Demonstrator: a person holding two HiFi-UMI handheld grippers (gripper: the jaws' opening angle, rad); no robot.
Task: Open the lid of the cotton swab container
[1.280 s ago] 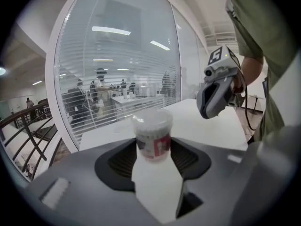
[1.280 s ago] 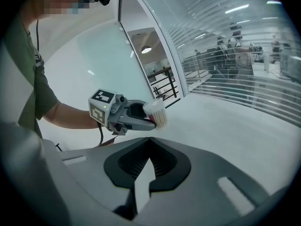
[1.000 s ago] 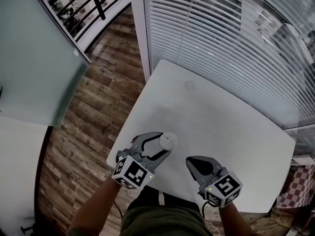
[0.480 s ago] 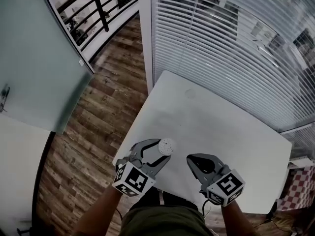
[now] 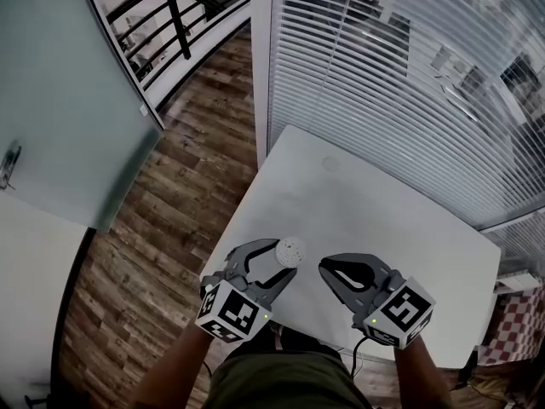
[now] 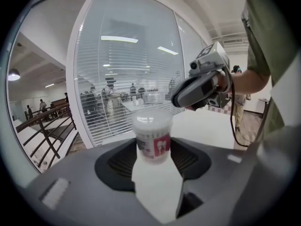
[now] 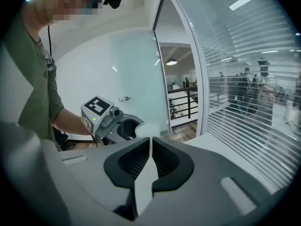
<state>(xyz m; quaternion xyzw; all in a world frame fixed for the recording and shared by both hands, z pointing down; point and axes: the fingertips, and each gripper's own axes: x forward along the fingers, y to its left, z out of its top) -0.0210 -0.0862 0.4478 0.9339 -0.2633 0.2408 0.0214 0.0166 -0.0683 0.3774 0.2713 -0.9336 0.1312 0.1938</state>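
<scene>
A small round cotton swab container (image 6: 152, 138) with a white lid and a pink label stands upright between the jaws of my left gripper (image 6: 153, 147), which is shut on it. From the head view the container's white lid (image 5: 291, 250) shows at the tip of the left gripper (image 5: 277, 262), held above the near left part of the white table (image 5: 366, 211). My right gripper (image 5: 330, 273) is shut with nothing in it, a little to the right of the container. In the right gripper view its jaws (image 7: 150, 145) meet and the container (image 7: 146, 128) shows just beyond them.
The white table stands against a glass wall with white blinds (image 5: 409, 75). Wooden floor (image 5: 179, 169) lies to the left, with a frosted glass door (image 5: 60, 109) and a dark railing (image 5: 170, 7) beyond. The person's torso is at the table's near edge.
Both grippers have risen above the table, the left still holding the container. The right gripper has rolled, so its marker cube now faces differently.
</scene>
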